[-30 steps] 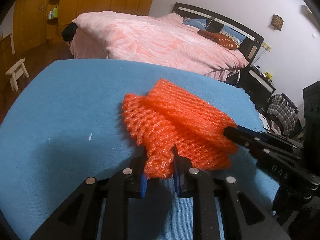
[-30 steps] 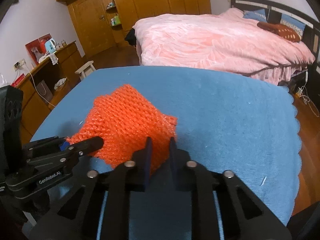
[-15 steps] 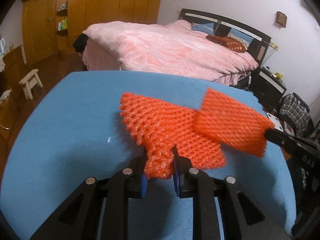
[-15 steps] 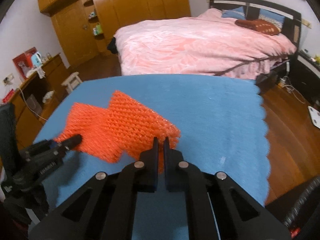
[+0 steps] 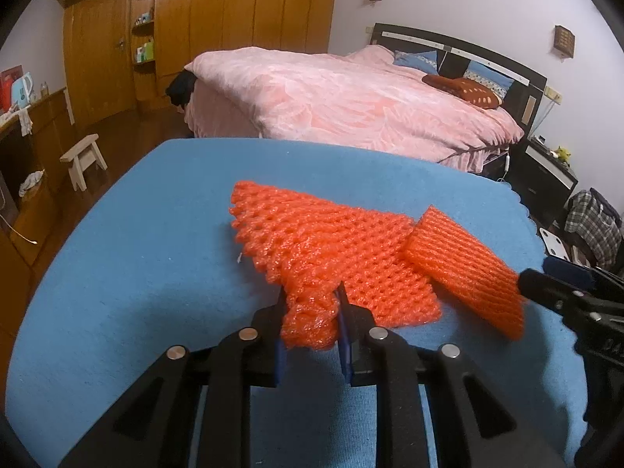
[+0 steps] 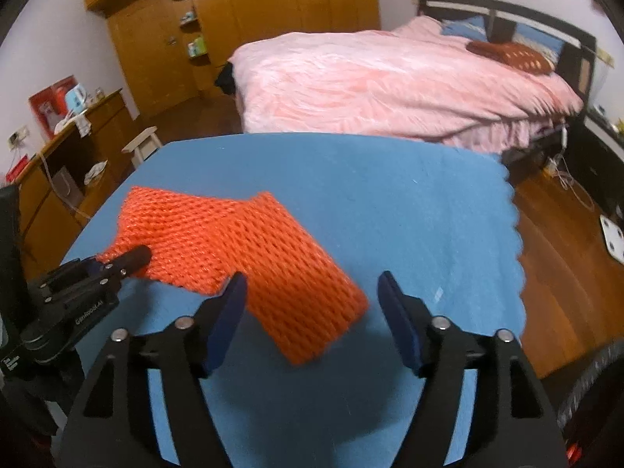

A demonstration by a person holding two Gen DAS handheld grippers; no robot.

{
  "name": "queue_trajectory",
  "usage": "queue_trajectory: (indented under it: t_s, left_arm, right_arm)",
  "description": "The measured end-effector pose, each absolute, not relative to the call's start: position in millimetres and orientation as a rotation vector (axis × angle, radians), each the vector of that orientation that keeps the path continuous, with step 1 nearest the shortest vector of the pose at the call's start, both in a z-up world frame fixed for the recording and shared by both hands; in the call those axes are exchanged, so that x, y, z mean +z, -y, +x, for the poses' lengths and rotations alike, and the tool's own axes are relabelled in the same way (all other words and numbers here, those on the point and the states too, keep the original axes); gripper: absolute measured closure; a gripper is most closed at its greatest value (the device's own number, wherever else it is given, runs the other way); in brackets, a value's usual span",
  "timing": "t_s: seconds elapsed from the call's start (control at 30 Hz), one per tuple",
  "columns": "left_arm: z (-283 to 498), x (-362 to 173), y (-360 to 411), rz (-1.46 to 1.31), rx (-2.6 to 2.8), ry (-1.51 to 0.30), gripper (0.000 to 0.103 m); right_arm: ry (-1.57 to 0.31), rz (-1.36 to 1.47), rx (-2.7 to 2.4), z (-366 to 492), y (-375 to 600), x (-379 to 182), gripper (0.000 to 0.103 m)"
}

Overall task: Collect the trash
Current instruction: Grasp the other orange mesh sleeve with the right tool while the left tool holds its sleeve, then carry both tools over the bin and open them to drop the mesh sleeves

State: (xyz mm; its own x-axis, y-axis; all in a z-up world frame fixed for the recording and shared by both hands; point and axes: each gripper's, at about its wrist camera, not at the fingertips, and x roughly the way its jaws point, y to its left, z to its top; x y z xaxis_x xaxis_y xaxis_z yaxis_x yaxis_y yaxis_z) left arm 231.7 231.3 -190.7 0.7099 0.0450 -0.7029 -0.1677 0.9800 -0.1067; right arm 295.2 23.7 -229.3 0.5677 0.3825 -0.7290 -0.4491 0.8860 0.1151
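Jaws on my right gripper (image 6: 312, 304) had just sprung wide, freeing the narrow foam net (image 6: 296, 288) onto the blue cloth (image 6: 390, 202), while my left gripper (image 5: 311, 312) pinched the wider net (image 5: 331, 257), so neither was collected yet.

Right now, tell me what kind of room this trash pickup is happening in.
A bedroom, almost certainly. A bed with a pink quilt and dark headboard fills the background, tall wooden wardrobes line the far wall, and a dark nightstand sits beside the bed.
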Motion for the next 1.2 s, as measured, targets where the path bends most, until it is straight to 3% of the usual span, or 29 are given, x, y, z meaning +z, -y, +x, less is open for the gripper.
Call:
queue_trajectory:
  t_s: [0.2, 0.27, 0.33, 0.43, 0.53, 1.2]
  left_arm:
    - [233, -195, -233, -0.178, 0.122, -0.782, 0.082]
    - [233, -196, -233, -0.176, 0.122, -0.786, 0.082]
    - [234, -196, -233, -0.173, 0.121, -0.789, 0.082]
    - [232, -194, -231, -0.162, 0.121, -0.784, 0.082]
    - [230, -190, -228, -0.16, 0.119, -0.773, 0.082]
    - [180, -117, -185, -0.141, 0.067, -0.655, 0.082]
  right_arm:
    - [-0.897, -0.081, 0.494, 306, -32, -249, 0.033]
    - [-0.889, -0.096, 0.476, 302, -32, -251, 0.044]
    - [-0.877, -0.123, 0.462, 297, -31, -251, 0.062]
    - [-0.882, -0.091, 0.459, 295, -23, -251, 0.083]
    - [-0.893, -0.045, 0.461, 296, -15, -248, 0.091]
    - [-0.7, 0.05, 0.425, 240, 40, -156, 0.092]
